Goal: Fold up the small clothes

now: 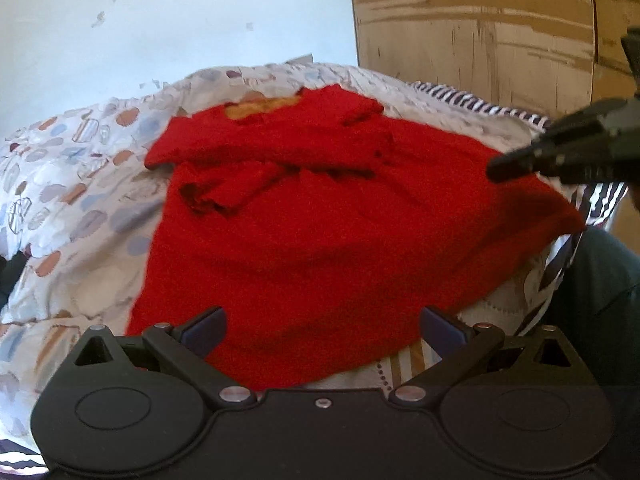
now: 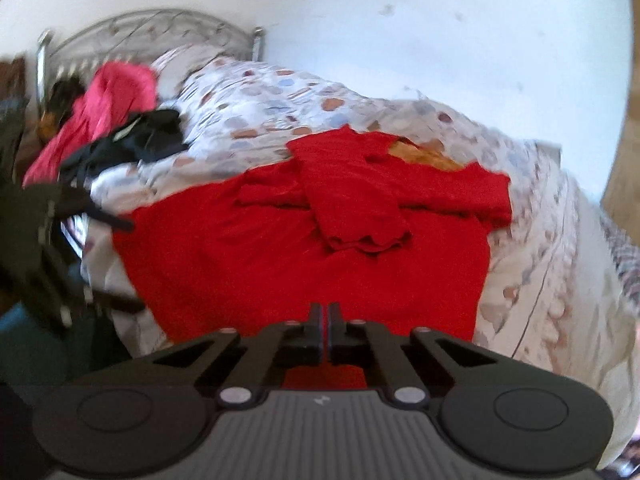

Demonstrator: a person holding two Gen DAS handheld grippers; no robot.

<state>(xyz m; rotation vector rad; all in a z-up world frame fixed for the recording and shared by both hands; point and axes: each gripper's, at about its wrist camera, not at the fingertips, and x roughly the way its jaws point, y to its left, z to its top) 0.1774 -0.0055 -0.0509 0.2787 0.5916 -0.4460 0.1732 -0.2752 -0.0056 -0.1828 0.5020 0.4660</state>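
Left tongs: spread wide over the garment's near hem, gripping nothing.
Right tongs: closed; whether cloth is pinched, unclear.
Red garment: flat on bed, sleeves folded in.

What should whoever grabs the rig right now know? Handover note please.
Left gripper: open, empty, over the near hem of the red top.
Right gripper: shut at the top's near right edge; can't tell if cloth is pinched.
Red top lies spread on the patterned bedspread; pink and black clothes are piled near the headboard.
Done: sleeves folded in across the chest.
Left: probably fold the hem up towards the neckline, then the pile.
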